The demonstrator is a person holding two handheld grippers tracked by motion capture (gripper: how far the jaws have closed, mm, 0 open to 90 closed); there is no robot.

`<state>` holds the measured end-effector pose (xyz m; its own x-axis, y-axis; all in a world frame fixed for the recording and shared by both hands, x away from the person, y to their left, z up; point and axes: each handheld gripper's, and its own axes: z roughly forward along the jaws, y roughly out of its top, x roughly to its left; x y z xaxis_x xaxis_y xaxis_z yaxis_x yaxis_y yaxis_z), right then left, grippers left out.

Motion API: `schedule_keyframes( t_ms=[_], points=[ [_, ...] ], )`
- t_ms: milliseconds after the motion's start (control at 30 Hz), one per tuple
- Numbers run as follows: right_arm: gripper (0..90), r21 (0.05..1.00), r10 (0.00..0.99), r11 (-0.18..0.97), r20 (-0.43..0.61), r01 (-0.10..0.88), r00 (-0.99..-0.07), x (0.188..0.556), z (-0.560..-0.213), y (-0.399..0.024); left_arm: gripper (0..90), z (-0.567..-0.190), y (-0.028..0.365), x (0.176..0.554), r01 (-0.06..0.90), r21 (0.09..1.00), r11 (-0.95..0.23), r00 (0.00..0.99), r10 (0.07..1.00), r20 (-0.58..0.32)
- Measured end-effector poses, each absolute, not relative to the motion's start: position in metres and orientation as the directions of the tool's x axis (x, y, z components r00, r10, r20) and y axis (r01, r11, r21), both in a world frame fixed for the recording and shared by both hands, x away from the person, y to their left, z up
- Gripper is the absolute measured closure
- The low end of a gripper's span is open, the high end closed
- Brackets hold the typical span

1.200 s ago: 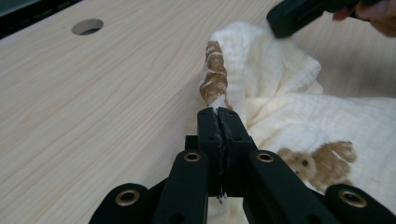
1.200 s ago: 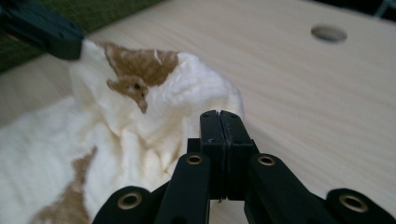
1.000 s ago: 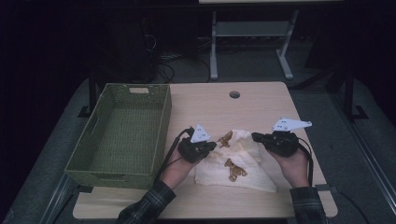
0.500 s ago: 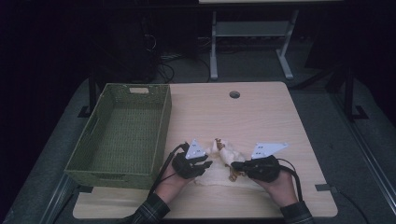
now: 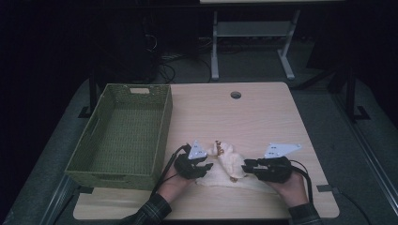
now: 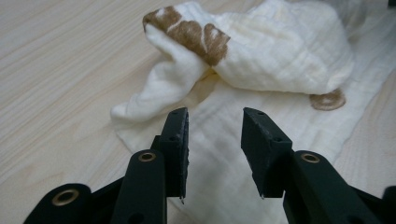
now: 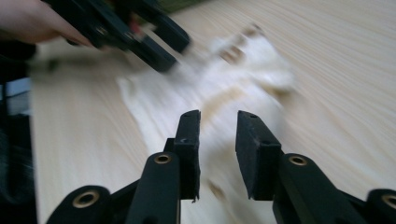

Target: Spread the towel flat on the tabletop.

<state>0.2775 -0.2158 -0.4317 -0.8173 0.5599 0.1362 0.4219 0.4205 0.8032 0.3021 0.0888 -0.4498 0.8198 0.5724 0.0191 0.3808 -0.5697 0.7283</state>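
A white cloth with brown patches lies crumpled and partly folded over itself near the table's front edge. In the high view my left gripper rests at its left side and my right gripper at its right, pointing at each other. The left gripper has just been opening; its pads stand apart over the flat cloth with nothing pinched between them. The right gripper has also just been opening, its gap empty above the blurred cloth. The left gripper shows beyond it.
A green woven basket stands on the left part of the wooden table. A round cable hole sits near the far edge. A metal stand is on the floor behind.
Both hands drew toward the table's near edge and toward each other, folding the spread cloth into a heap. Both grippers, shut on the cloth's corners before, have let go and stand open.
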Motion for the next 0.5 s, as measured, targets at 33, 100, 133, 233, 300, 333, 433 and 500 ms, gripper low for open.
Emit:
schedule_keyframes(
  t_ms=[33, 100, 133, 233, 300, 333, 433, 500],
  points=[
    [68.4, 0.797, 0.580, 0.419, 0.134, 0.435, -0.804, 0.276, -0.433, -0.222, 60.9, -0.451, 0.089, 0.303, 0.380, 0.729, -0.570, 0.820, 0.571, 0.019],
    [65.8, 0.787, 0.605, 0.416, 0.135, 0.456, -0.785, 0.273, -0.437, -0.234, 60.5, -0.452, 0.088, 0.303, 0.380, 0.727, -0.572, 0.820, 0.572, 0.021],
    [64.8, 0.777, 0.620, 0.411, 0.145, 0.476, -0.771, 0.272, -0.439, -0.239, 60.3, -0.453, 0.088, 0.303, 0.381, 0.725, -0.574, 0.821, 0.571, 0.021],
    [62.4, 0.760, 0.638, 0.401, 0.169, 0.511, -0.752, 0.270, -0.444, -0.252, 60.0, -0.454, 0.087, 0.302, 0.380, 0.722, -0.579, 0.822, 0.569, 0.024],
    [61.4, 0.751, 0.641, 0.402, 0.177, 0.523, -0.747, 0.269, -0.447, -0.256, 59.9, -0.454, 0.087, 0.302, 0.378, 0.722, -0.579, 0.823, 0.568, 0.025],
    [60.3, 0.748, 0.636, 0.410, 0.176, 0.522, -0.751, 0.269, -0.447, -0.256, 59.9, -0.455, 0.087, 0.302, 0.378, 0.722, -0.579, 0.823, 0.568, 0.025],
    [59.3, 0.738, 0.624, 0.437, 0.164, 0.515, -0.764, 0.273, -0.452, -0.248, 59.8, -0.456, 0.087, 0.303, 0.377, 0.719, -0.584, 0.824, 0.566, 0.027],
    [59.5, 0.713, 0.630, 0.466, 0.148, 0.523, -0.762, 0.274, -0.456, -0.241, 59.8, -0.456, 0.086, 0.302, 0.376, 0.718, -0.586, 0.826, 0.563, 0.026]
  ],
)
